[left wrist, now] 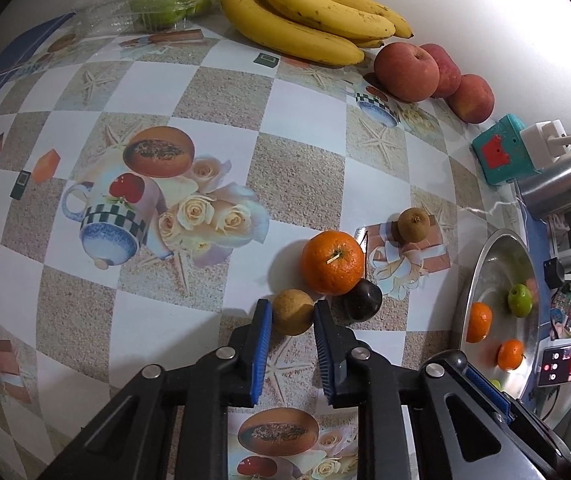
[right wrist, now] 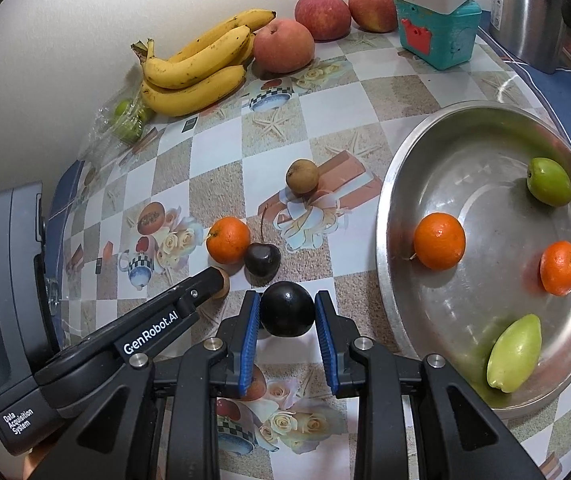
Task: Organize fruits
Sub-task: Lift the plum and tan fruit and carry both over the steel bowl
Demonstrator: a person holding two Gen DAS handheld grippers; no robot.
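The left gripper (right wrist: 221, 282) body bears "GenRobot.AI" in white, with "Data Acquisition System" printed on its rear housing. Its blue pads (left wrist: 262, 334) are clamped on a small tan round fruit (left wrist: 292, 312) sitting on the patterned tablecloth (left wrist: 157, 92). The right gripper (right wrist: 287, 312) is closed around a dark round fruit (right wrist: 286, 309). Just beyond lie an orange (right wrist: 228, 240) touching a dark cherry (right wrist: 262, 259), and farther off a second tan fruit (right wrist: 302, 176). The steel dish (right wrist: 389, 216) to the right holds two oranges and two green fruits. Bananas (right wrist: 193, 76), apples (right wrist: 283, 45) and a teal box (right wrist: 435, 36) line the wall. A phone (left wrist: 570, 362) screen's writing is illegible.
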